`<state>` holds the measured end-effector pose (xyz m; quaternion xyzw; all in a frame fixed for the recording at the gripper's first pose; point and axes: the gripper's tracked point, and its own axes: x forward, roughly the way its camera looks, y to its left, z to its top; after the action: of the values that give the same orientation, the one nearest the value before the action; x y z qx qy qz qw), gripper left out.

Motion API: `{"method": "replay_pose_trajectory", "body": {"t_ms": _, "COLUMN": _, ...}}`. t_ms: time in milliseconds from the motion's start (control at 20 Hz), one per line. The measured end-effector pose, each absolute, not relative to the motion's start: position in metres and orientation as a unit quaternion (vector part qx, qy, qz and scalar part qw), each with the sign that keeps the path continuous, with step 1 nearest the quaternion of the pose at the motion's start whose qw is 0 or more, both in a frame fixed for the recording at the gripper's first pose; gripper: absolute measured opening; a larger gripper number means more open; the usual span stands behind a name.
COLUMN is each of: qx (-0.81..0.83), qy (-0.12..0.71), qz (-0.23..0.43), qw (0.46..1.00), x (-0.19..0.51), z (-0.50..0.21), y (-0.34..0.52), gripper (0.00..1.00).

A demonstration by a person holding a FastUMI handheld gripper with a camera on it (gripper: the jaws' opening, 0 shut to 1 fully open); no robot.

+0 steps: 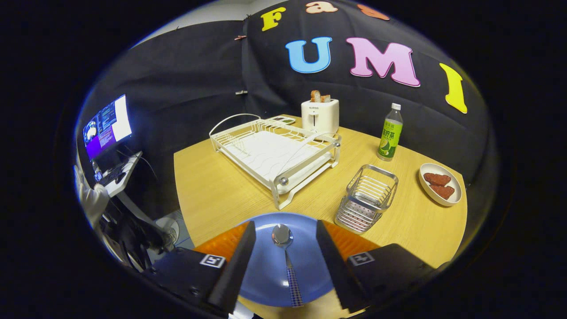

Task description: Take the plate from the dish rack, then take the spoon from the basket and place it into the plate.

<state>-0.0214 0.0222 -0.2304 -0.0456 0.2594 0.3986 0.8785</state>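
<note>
My gripper (pixel 285 254) hangs spread wide over the round blue plate (pixel 266 274) at the wooden table's (pixel 212 190) near edge; the metal spoon (pixel 285 252) with its checked handle lies in it, untouched.

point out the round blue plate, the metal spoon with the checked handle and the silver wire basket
round blue plate (pixel 266 270), gripper view, bare face
metal spoon (pixel 282 234), gripper view, bowl
silver wire basket (pixel 366 199), gripper view, front wall
</note>
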Motion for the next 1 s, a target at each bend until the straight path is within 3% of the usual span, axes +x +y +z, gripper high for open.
{"method": "replay_pose_trajectory", "body": {"t_ms": 50, "qx": -0.040, "qy": 0.251, "qz": 0.387, "qw": 0.886, "x": -0.017, "z": -0.221, "y": 0.019, "gripper": 0.94}}
{"method": "replay_pose_trajectory", "body": {"t_ms": 100, "qx": -0.035, "qy": 0.241, "qz": 0.376, "qw": 0.894, "x": -0.014, "z": -0.209, "y": 0.016, "gripper": 1.00}}
{"method": "replay_pose_trajectory", "body": {"t_ms": 400, "qx": -0.014, "qy": 0.173, "qz": 0.272, "qw": 0.947, "x": 0.010, "z": -0.125, "y": -0.009, "gripper": 1.00}}
{"method": "replay_pose_trajectory", "body": {"t_ms": 600, "qx": 0.001, "qy": 0.123, "qz": 0.162, "qw": 0.979, "x": 0.015, "z": -0.060, "y": -0.050, "gripper": 0.99}}
{"method": "replay_pose_trajectory", "body": {"t_ms": 1000, "qx": 0.017, "qy": 0.063, "qz": 0.004, "qw": 0.998, "x": -0.011, "z": 0.010, "y": -0.097, "gripper": 0.99}}
